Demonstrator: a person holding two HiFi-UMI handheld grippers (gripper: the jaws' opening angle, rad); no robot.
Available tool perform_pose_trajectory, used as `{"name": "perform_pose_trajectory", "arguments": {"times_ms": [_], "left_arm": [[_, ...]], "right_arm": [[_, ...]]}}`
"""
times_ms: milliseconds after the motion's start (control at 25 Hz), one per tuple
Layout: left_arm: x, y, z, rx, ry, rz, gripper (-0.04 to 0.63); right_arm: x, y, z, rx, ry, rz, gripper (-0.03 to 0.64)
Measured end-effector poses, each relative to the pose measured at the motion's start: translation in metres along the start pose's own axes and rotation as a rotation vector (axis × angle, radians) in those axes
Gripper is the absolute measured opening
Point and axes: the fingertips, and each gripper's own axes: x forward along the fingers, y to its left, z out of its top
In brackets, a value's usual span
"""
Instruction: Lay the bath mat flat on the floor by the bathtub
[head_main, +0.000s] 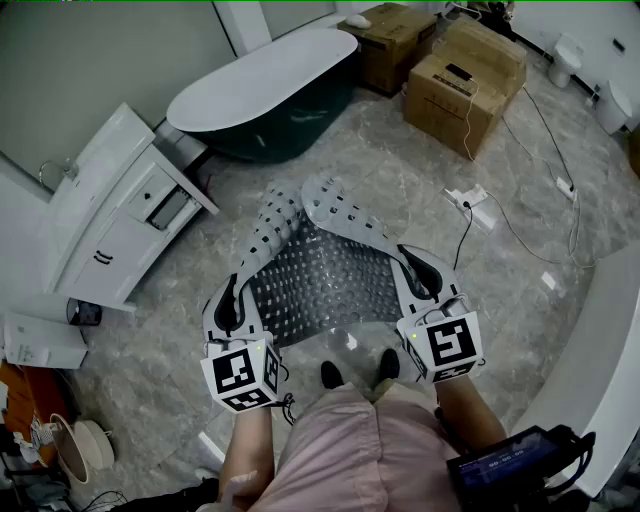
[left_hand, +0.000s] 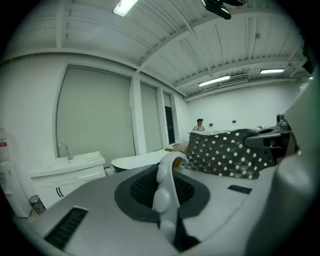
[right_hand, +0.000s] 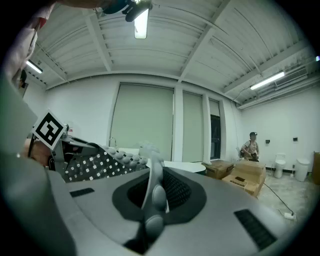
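Observation:
A grey perforated bath mat with suction bumps hangs stretched between my two grippers above the marble floor, its far end curling over. My left gripper is shut on the mat's near left corner, and the pinched mat edge shows between its jaws. At the near right corner my right gripper is shut on the mat, with the mat edge clamped between its jaws. The dark green bathtub with a white rim stands ahead, beyond the mat. The mat spreads toward the other gripper in the left gripper view.
A white vanity cabinet stands at the left. Cardboard boxes sit behind the tub at the right. A power strip and cables lie on the floor at the right. A person stands far off. My feet are under the mat's near edge.

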Motion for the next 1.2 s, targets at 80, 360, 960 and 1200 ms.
{"name": "perform_pose_trajectory", "arguments": {"times_ms": [80,360,960,1200], "left_arm": [[0.001,0.001,0.001,0.000,-0.001,0.001,0.040],[-0.006,-0.007,-0.010,-0.004,0.005,0.009,0.040],[-0.002,-0.075,-0.032,-0.013,0.095,0.073,0.040],[0.034,-0.041,-0.039,-0.030,0.112,0.079,0.040]], "right_arm": [[0.001,-0.001,0.001,0.001,-0.003,-0.002,0.029],[-0.007,-0.001,-0.009,0.006,-0.003,0.014,0.029],[-0.017,-0.073,-0.046,0.068,0.042,0.073,0.029],[0.032,-0.063,-0.044,0.054,0.058,0.089,0.029]]}}
